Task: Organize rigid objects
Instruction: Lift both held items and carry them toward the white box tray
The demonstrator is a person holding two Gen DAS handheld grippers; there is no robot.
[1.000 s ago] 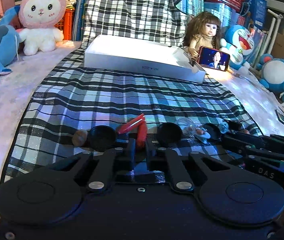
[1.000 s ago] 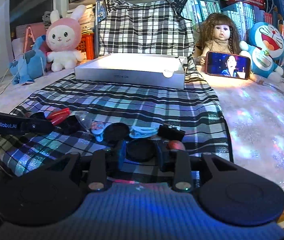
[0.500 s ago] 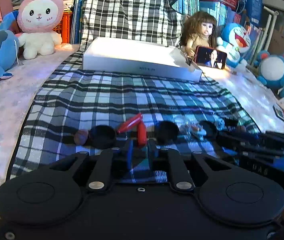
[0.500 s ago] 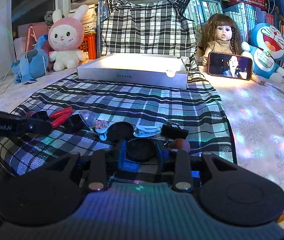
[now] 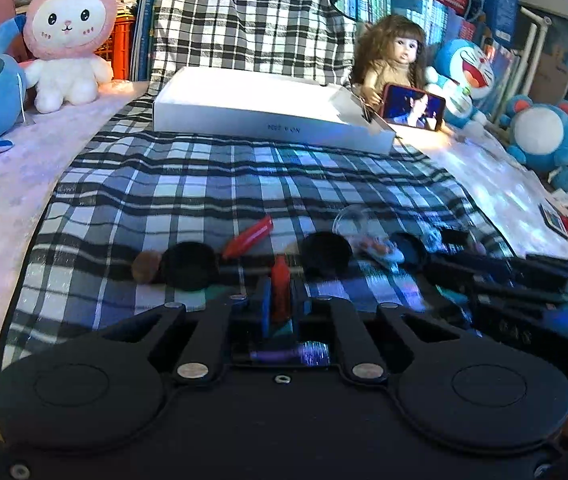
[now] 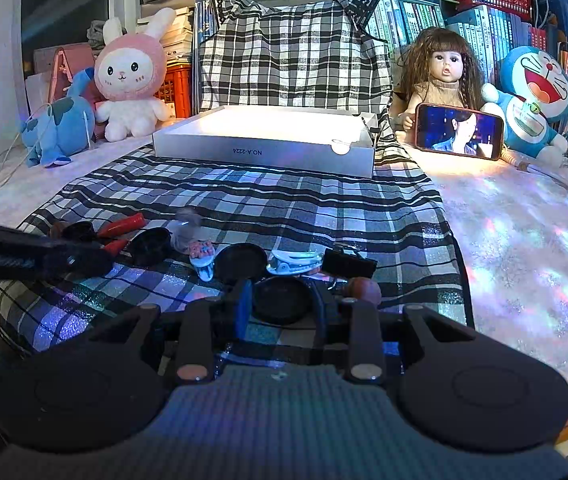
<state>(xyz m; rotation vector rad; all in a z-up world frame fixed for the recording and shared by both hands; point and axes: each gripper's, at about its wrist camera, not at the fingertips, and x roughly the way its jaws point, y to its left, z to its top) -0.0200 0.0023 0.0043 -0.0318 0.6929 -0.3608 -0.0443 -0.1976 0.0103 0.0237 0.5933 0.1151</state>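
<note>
Barely begun: shallow white cardboard box apparently empty, left gripper clamped on slim red stick, right gripper gripping round black lid, remaining trinkets well short of box.

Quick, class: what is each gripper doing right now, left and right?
Left gripper: closed on a red clip.
Right gripper: closed on a black round lid.

The left tool grips a red stick (upright) above the plaid cloth.
</note>
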